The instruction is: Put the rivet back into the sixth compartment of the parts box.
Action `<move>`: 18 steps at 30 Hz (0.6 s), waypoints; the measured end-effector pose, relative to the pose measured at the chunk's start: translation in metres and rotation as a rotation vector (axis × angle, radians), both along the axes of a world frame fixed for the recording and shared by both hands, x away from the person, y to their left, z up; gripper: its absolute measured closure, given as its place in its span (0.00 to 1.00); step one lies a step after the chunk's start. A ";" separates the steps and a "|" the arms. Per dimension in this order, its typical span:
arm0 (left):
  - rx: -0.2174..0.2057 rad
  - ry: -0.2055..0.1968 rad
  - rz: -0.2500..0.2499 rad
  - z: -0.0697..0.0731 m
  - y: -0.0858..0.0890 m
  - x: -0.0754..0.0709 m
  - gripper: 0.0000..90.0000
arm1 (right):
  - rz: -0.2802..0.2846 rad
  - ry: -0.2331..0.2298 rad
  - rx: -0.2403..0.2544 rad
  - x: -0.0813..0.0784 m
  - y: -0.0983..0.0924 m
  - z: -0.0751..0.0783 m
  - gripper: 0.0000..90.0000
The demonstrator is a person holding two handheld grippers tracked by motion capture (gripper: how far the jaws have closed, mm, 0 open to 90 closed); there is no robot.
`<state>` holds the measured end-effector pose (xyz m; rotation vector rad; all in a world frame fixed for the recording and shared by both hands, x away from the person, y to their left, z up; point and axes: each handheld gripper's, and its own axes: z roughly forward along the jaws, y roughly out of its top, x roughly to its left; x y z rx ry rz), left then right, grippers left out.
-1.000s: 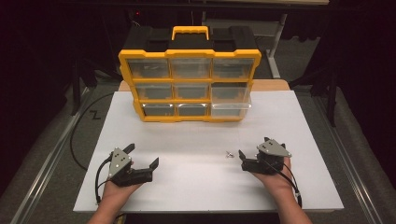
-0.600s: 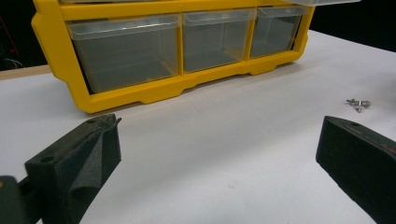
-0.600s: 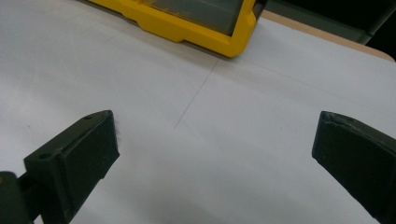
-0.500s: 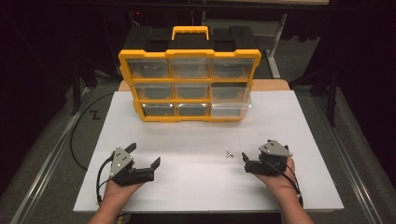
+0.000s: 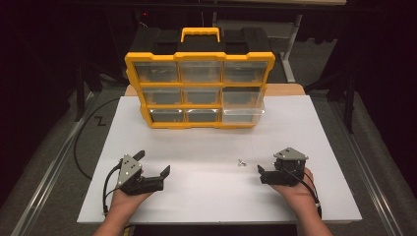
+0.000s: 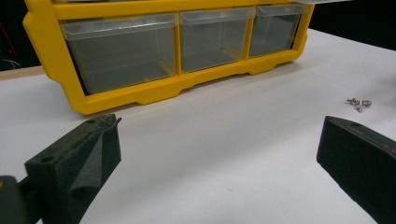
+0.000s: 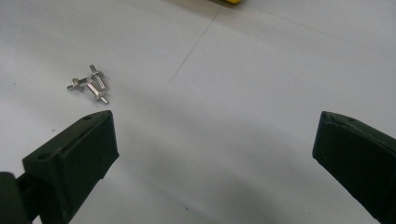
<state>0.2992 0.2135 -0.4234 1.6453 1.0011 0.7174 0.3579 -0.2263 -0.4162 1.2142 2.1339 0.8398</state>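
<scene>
A yellow organizer (image 5: pixel 199 88) with clear drawers stands upright at the far side of the white board (image 5: pixel 206 201); its bottom right drawer (image 5: pixel 243 114) sticks out a little. A few small silver screws (image 5: pixel 241 162) lie loose on the board. My right gripper (image 5: pixel 265 164) rests just right of them, open and empty; in the right gripper view the screws (image 7: pixel 91 84) lie ahead and left of its left jaw. My left gripper (image 5: pixel 153 163) rests at the near left, open with nothing between the jaws. In the left gripper view the organizer (image 6: pixel 140 93) is ahead and the screws (image 6: pixel 358 102) far right.
The board lies on a wooden table whose edge (image 5: pixel 290 89) shows behind the organizer. A black cable (image 5: pixel 81 142) loops on the floor at the left. Dark floor and metal frame legs surround the table.
My right gripper has slid slightly right and nearer the person, away from the screws. The left gripper has hardly moved.
</scene>
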 end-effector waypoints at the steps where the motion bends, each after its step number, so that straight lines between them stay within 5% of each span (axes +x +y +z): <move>1: 0.001 0.003 -0.001 0.000 0.000 0.000 0.00 | 0.000 0.009 0.003 0.001 -0.001 0.000 0.01; 12: 0.023 0.019 0.007 -0.001 0.000 -0.001 0.01 | 0.017 0.111 0.014 0.005 -0.002 0.003 0.02; 18: 0.009 -0.005 0.018 0.002 0.002 -0.005 0.00 | 0.057 0.197 -0.038 0.004 0.001 0.007 0.01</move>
